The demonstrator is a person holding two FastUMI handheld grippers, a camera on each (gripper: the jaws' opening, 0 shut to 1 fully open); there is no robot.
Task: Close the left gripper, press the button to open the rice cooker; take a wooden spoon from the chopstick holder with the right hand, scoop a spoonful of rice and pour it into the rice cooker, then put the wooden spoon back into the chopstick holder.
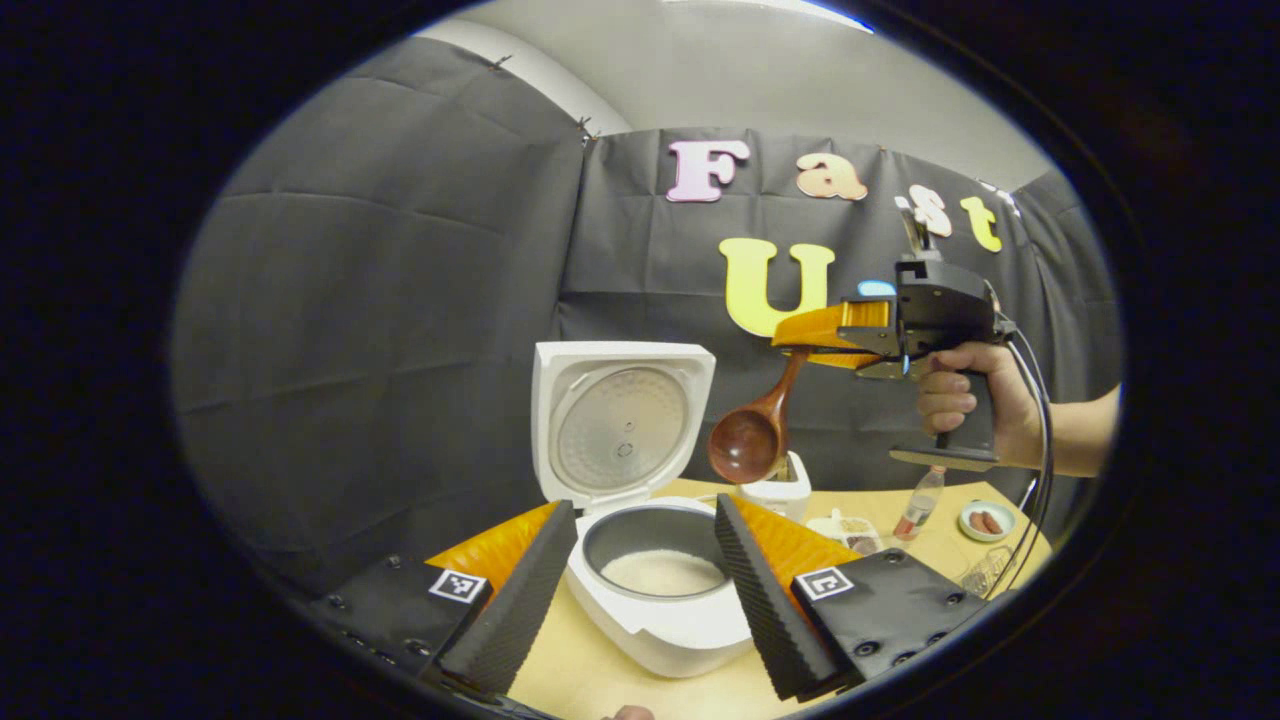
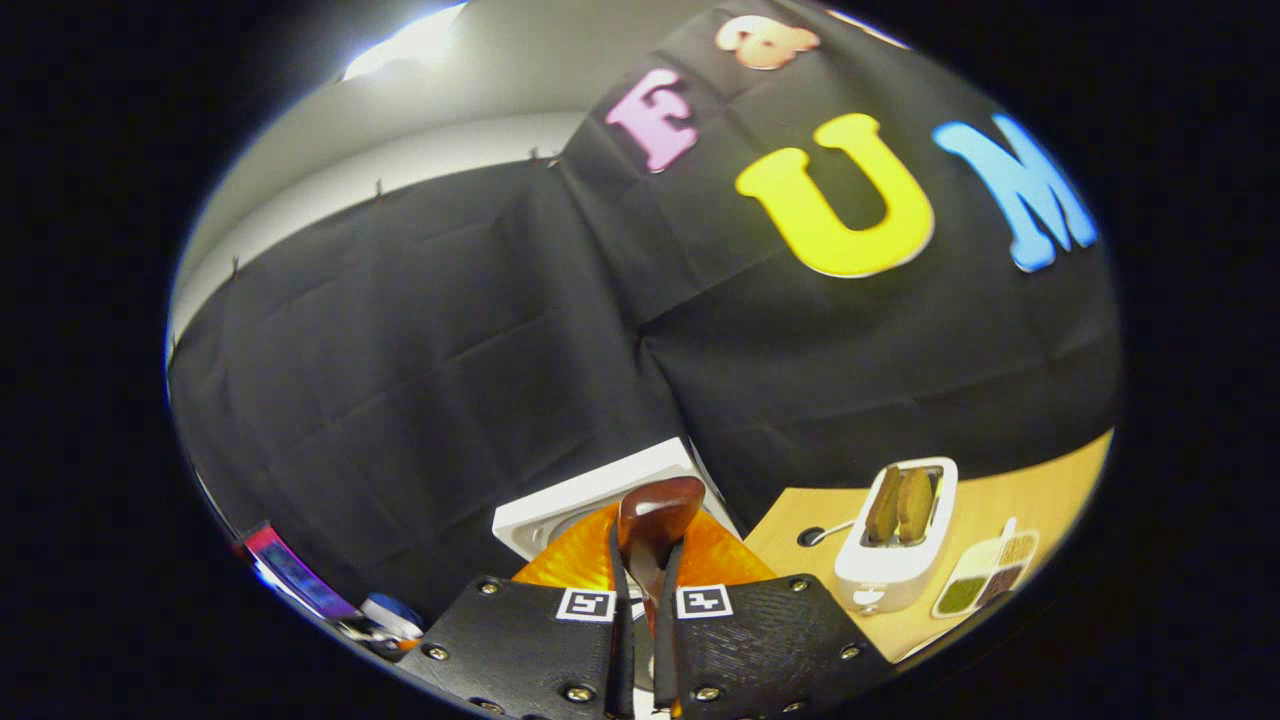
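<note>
The left gripper [image 1: 632,560] has its jaws wide open and holds nothing; the rice cooker [image 1: 650,590] sits on the table [image 1: 620,680] between its two fingers, not touching them. The cooker's lid [image 1: 620,425] stands up, so the button step looks done, and white rice [image 1: 665,572] lies in the pot. To the right, the right gripper [image 1: 815,340], held by a hand [image 1: 965,395], has its jaws shut tight on the handle of the wooden spoon [image 1: 750,435]. The spoon hangs bowl-down in the air, above and just right of the pot. I cannot tell if the spoon is full. Behind it stands the white chopstick holder [image 1: 778,490]. I think the spoon is between steps: next it must tip over the pot or go back into the holder.
</note>
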